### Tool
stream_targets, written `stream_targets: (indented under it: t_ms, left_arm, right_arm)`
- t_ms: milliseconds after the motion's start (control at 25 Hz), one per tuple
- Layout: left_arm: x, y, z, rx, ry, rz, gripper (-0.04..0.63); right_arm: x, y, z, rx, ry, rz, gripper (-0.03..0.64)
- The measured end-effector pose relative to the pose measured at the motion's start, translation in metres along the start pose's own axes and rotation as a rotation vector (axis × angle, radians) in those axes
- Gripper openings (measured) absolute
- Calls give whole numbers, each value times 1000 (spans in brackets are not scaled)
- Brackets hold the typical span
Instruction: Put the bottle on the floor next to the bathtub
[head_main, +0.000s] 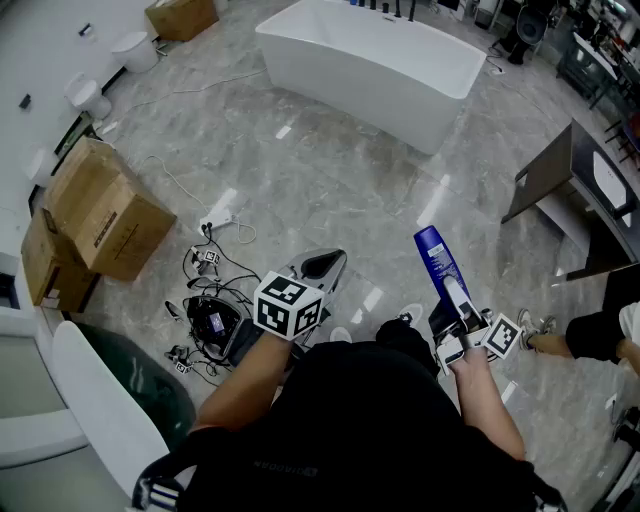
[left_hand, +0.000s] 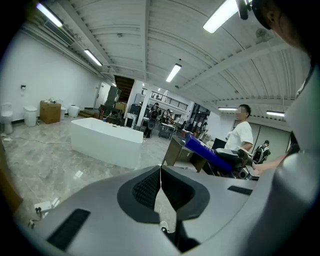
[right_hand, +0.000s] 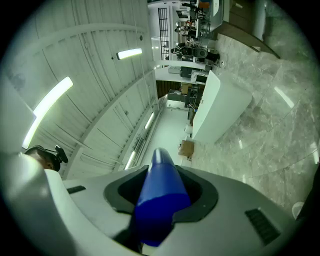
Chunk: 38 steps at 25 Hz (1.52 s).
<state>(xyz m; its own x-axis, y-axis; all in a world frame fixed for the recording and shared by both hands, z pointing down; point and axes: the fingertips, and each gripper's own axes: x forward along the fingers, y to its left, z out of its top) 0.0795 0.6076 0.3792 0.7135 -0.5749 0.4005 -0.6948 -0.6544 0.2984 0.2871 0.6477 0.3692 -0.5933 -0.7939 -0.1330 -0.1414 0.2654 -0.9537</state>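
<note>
A tall blue bottle sticks up and forward out of my right gripper, whose jaws are shut on its lower part. In the right gripper view the blue bottle fills the gap between both jaws. The same blue bottle shows at the right of the left gripper view. My left gripper is held in front of my body with its jaws closed tip to tip and nothing between them. The white bathtub stands far ahead on the grey marble floor.
Cardboard boxes sit at the left, with a tangle of cables and a power strip beside them. A dark desk stands at the right. A person's foot shows near my right hand. Another person stands beyond the bottle.
</note>
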Motion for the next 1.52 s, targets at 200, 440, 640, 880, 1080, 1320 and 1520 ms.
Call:
stream_targets:
  t_ms: [200, 440, 640, 880, 1080, 1320, 1520]
  left_arm:
    - [-1, -4, 5, 16, -4, -2, 17]
    - [-3, -10, 1, 22, 3, -6, 18]
    - [-8, -9, -2, 20, 1, -7, 18]
    - [-14, -4, -12, 13, 23, -4, 18]
    - [-16, 6, -16, 2, 40, 9, 17]
    - [-21, 14, -19, -11, 38, 16, 18]
    - [-15, 17, -22, -27, 50, 10, 18]
  right_arm:
    - [-4, 5, 0, -14, -3, 9, 166]
    - [-7, 8, -3, -18, -6, 15, 166]
    - [-7, 13, -7, -49, 1, 24, 167]
    - [-5, 17, -15, -83, 45, 24, 167]
    - [-5, 7, -17, -67, 53, -16, 167]
    - [-2, 1, -20, -53, 46, -38, 167]
    - [3, -2, -19, -24, 43, -46, 167]
